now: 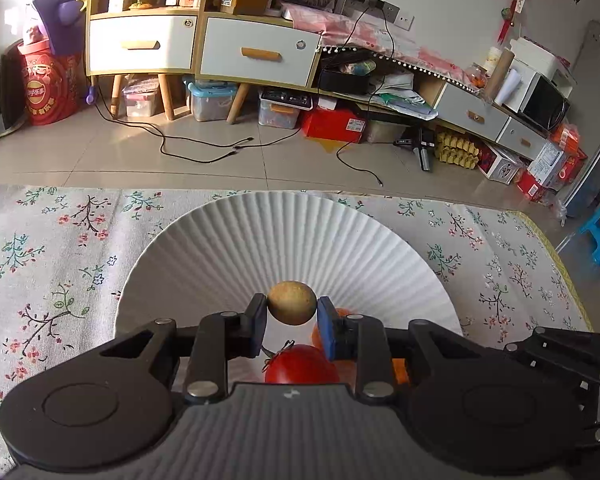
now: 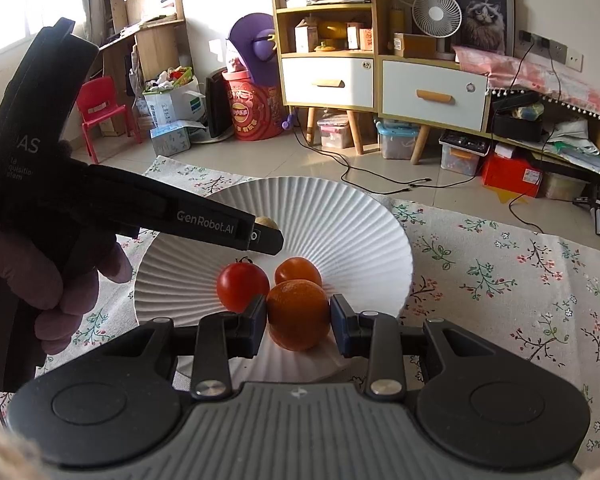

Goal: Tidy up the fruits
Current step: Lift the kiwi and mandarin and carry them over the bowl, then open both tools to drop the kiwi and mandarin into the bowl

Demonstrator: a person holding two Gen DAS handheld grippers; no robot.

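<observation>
Task looks nearly done: tomato (image 2: 242, 286) & a small orange (image 2: 298, 272) already sit in the white plate (image 2: 360, 232) on the table. Left claw (image 1: 292, 312) pinches a brown fruit (image 1: 292, 302) over the plate; right claw (image 2: 299, 320) pinches a bigger orange (image 2: 298, 314) at the plate's near edge. Left to do, probably: set both down & let go.
</observation>
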